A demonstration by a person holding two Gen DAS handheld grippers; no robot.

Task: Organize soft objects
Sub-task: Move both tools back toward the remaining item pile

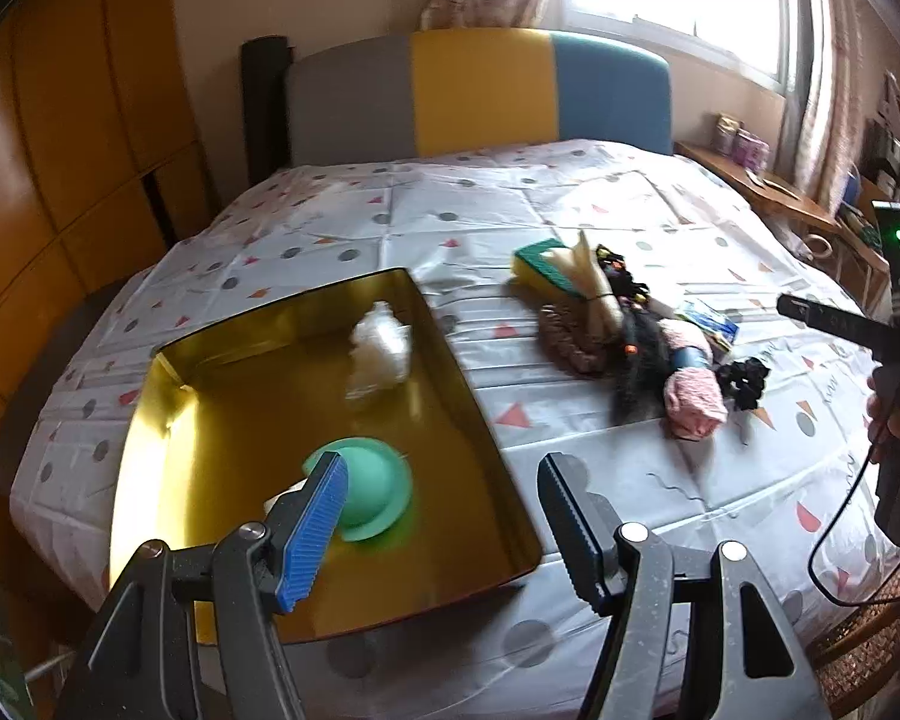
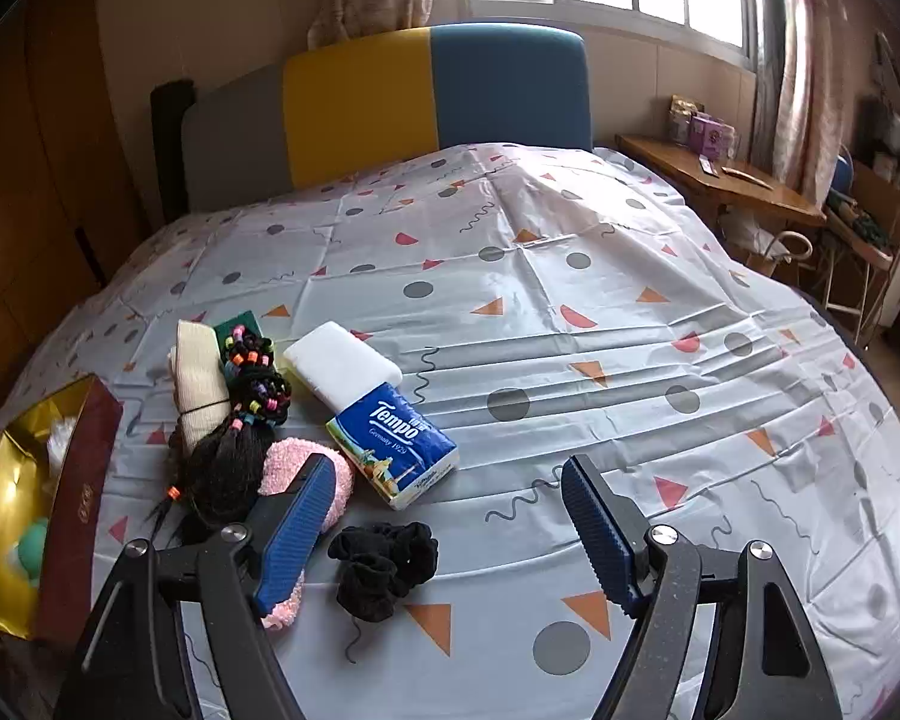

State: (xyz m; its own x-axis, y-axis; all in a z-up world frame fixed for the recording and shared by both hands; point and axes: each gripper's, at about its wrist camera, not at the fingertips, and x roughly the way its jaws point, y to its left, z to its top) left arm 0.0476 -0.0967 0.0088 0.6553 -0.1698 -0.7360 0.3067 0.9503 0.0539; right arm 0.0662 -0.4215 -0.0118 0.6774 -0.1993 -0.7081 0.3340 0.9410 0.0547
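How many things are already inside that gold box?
2. A green dome-shaped pad lies near the front of the gold box, and a white fluffy wad sits toward the back. Something small may hide behind the near finger.

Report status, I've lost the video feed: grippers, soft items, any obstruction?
Left gripper open, empty, over gold tin. Right gripper open, empty, above black scrunchie. Green sponge ball and white fluff in the tin; rest piled on the sheet. Nothing blocking.

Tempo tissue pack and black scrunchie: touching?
Apart. The right wrist view shows a strip of bare sheet between the Tempo tissue pack and the black scrunchie.
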